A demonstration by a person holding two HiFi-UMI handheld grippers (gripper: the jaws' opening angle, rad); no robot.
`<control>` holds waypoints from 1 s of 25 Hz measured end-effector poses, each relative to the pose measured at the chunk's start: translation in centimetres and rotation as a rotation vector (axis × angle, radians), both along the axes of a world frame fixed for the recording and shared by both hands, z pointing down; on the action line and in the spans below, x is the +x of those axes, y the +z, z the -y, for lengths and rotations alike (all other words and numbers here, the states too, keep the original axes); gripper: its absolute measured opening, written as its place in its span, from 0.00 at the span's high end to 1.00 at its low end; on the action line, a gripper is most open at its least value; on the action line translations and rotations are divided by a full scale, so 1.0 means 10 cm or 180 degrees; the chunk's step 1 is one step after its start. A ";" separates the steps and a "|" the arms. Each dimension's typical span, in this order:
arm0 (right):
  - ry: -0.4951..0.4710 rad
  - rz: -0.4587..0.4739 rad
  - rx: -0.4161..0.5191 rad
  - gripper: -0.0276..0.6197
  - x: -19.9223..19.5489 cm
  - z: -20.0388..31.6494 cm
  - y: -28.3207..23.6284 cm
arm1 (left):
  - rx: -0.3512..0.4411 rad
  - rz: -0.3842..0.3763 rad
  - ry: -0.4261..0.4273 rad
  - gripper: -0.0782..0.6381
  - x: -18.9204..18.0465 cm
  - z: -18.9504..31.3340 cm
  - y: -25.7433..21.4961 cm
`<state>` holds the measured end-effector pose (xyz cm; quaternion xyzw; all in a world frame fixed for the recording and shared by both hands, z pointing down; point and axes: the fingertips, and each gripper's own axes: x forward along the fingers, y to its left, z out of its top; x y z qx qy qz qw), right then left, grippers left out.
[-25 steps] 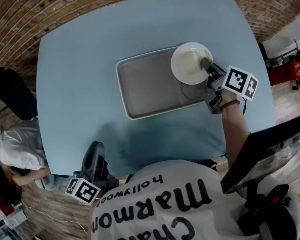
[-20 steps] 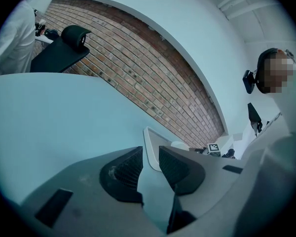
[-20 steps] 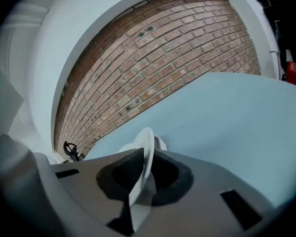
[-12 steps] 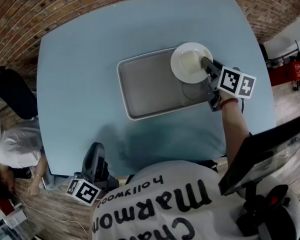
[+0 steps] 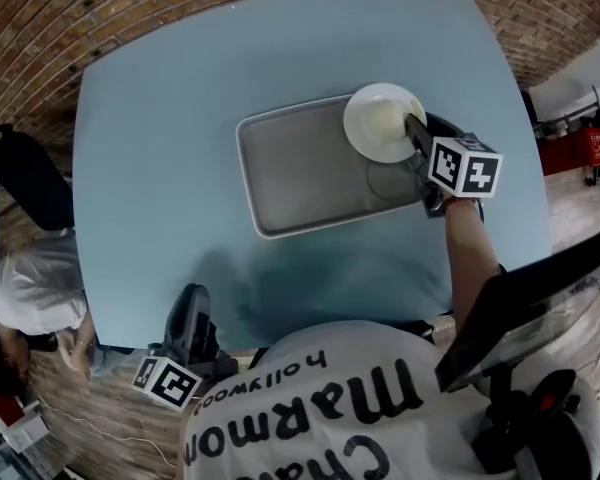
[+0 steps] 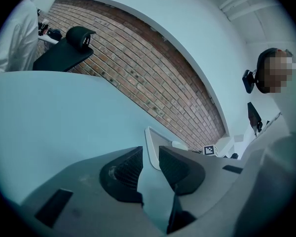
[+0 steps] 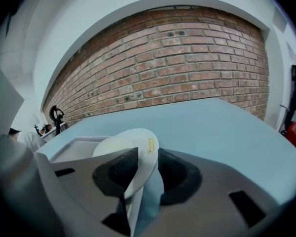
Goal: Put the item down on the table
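A white plate (image 5: 380,123) hangs tilted over the right end of the grey tray (image 5: 290,173) on the light blue table (image 5: 170,118). My right gripper (image 5: 413,130) is shut on the plate's right rim. In the right gripper view the plate (image 7: 133,142) stands edge-on between the pads of that gripper (image 7: 147,164), with the tray (image 7: 76,149) behind it. My left gripper (image 5: 187,326) is low at the table's near edge, by the person's body. In the left gripper view its jaws (image 6: 150,162) stand a narrow gap apart with nothing between them.
A brick wall (image 5: 130,8) runs behind the table. A monitor and a chair base (image 5: 520,368) stand at the right of the person. Another person in white (image 5: 35,288) is at the left, beside a black chair (image 5: 20,183).
My right gripper has turned a little and shifted slightly to the right, still holding the plate over the tray's end. The left gripper has stayed put.
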<state>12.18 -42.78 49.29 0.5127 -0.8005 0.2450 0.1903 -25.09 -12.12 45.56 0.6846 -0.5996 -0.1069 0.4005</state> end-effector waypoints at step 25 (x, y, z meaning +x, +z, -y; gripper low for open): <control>-0.0203 -0.1418 0.0745 0.77 0.04 -0.07 -0.23 | 0.0065 -0.0023 0.0050 0.75 0.00 -0.01 -0.01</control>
